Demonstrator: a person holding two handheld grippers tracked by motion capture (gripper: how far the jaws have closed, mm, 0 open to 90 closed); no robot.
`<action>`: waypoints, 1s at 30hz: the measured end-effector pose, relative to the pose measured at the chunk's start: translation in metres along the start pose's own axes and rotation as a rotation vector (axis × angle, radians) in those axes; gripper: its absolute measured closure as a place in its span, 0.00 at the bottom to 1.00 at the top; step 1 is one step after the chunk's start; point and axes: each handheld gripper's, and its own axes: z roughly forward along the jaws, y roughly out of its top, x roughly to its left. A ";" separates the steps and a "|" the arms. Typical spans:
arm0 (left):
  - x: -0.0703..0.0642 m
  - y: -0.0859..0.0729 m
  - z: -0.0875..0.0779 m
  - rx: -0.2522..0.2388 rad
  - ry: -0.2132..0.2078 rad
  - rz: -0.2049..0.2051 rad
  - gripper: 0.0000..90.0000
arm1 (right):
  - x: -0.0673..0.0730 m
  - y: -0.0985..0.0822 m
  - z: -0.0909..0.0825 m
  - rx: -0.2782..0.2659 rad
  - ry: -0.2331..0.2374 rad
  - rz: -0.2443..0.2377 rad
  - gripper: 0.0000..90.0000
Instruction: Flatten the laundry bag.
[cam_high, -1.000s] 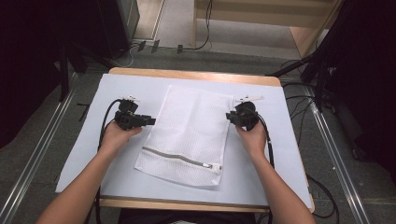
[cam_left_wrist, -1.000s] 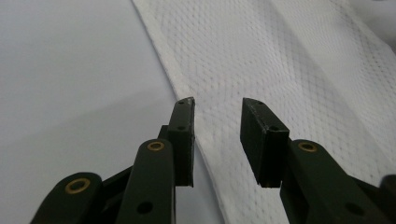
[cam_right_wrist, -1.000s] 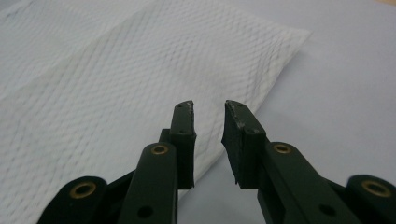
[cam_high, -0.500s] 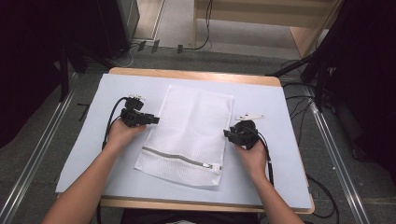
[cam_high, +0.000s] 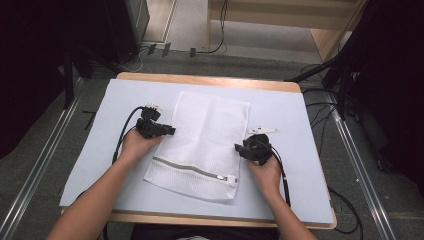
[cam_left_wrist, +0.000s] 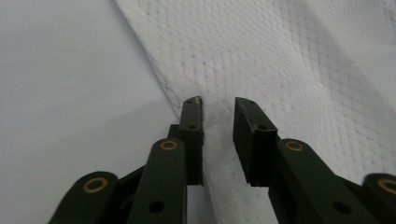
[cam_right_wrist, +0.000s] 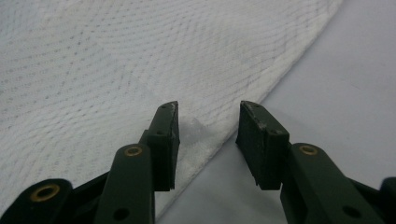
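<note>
A white mesh laundry bag (cam_high: 202, 140) with a grey zipper (cam_high: 192, 169) near its front end lies flat on the table. My left gripper (cam_high: 170, 131) rests at the bag's left edge, jaws open a little astride the hem (cam_left_wrist: 217, 100). Over the bag's right edge, my right gripper (cam_high: 239, 149) stands open, with the hem (cam_right_wrist: 208, 109) between its jaws. The mesh (cam_left_wrist: 280, 56) and mesh (cam_right_wrist: 116, 60) spread out beyond both pairs of jaws. Neither gripper holds anything.
A pale blue-white sheet (cam_high: 90, 150) covers the wooden table (cam_high: 210, 80). Cables (cam_high: 122, 137) trail from both grippers. Metal rails (cam_high: 35, 170) and dark equipment flank the table; floor cables (cam_high: 320, 110) lie at the right.
My right gripper has slid toward me down the bag's right edge. The left gripper has shifted slightly onto the left edge. The bag has not moved.
</note>
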 end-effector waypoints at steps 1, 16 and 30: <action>0.000 0.000 0.000 -0.001 0.007 0.002 0.85 | 0.002 0.000 0.001 0.001 -0.008 -0.009 0.69; 0.001 0.000 0.000 -0.011 -0.010 -0.028 1.00 | -0.004 0.007 0.004 0.028 0.022 -0.015 1.00; -0.005 -0.011 -0.011 -0.037 -0.013 -0.050 1.00 | -0.024 0.030 0.016 0.014 0.024 -0.008 1.00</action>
